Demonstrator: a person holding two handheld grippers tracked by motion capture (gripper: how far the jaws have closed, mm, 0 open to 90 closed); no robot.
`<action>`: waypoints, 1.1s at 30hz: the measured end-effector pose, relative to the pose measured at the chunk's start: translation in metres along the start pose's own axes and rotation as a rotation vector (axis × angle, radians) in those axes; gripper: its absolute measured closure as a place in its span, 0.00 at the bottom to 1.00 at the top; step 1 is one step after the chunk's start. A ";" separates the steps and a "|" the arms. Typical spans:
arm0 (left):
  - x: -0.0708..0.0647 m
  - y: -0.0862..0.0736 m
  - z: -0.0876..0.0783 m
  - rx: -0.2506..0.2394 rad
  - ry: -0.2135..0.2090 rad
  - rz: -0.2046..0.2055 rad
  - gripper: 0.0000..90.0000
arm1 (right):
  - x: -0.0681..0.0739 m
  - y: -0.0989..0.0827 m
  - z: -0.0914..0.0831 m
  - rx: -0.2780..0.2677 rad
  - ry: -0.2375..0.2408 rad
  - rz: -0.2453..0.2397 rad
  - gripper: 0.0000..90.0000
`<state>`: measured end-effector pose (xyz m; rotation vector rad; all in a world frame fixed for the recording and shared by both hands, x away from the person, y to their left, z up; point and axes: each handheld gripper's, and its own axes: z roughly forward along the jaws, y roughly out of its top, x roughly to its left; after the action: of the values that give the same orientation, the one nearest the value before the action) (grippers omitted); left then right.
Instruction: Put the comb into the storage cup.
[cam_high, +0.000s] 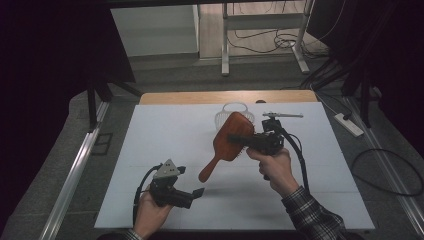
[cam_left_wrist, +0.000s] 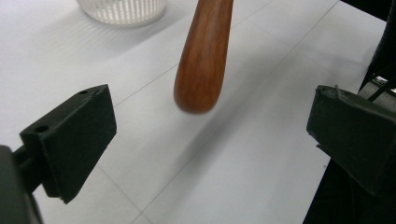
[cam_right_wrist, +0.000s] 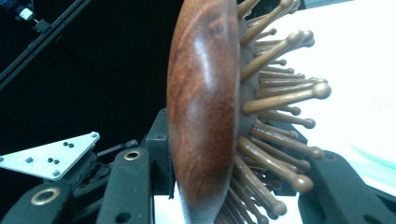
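Two hand-held grippers work over a white mat (cam_high: 150, 165) that covers a table. The right gripper (cam_high: 239, 138), held in the person's right hand (cam_high: 275, 167), is near the middle of the mat, slightly toward its right edge. Its jaws are clenched on the head of a wooden hairbrush (cam_high: 231, 137). In the right gripper view, one jaw presses the smooth brown back of the brush (cam_right_wrist: 201, 116) and the other sits among the round-tipped wooden bristles (cam_right_wrist: 280, 100). The brush is lifted off the mat and tilted, its oval head toward the far edge and its handle (cam_high: 209, 170) slanting down toward the near left, with the tip just above the mat.

The left gripper (cam_high: 196, 196), held in the person's left hand (cam_high: 150, 212), is close to the near edge of the mat, left of centre. Its jaws are released, standing wide apart with nothing between them. In the left gripper view, the rounded end of the brush handle (cam_left_wrist: 201, 70) hangs ahead of the two black jaws, apart from both and blurred at its tip.

Behind the brush head, near the far edge of the mat, stands a small clear ribbed basket (cam_high: 234, 111). A grey three-cornered plate (cam_high: 167, 170) tops the left gripper. The sleeve (cam_high: 315, 215) on the right forearm is plaid. Beyond the table, the floor is dark, with cables and metal table legs.
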<state>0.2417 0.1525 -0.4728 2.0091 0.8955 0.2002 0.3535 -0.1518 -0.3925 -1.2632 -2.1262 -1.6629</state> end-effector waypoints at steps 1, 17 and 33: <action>0.001 -0.001 -0.001 0.004 -0.002 -0.003 0.02 | -0.001 0.001 0.000 -0.002 -0.003 0.000 0.59; 0.010 -0.011 -0.019 -0.014 0.003 -0.034 0.02 | -0.011 0.024 -0.007 -0.064 -0.055 0.007 0.59; 0.016 -0.029 -0.041 0.010 0.043 -0.051 0.01 | -0.017 0.045 -0.013 -0.116 -0.105 0.009 0.59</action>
<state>0.2196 0.2002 -0.4749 1.9955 0.9757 0.2107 0.3903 -0.1711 -0.3654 -1.4206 -2.1052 -1.7765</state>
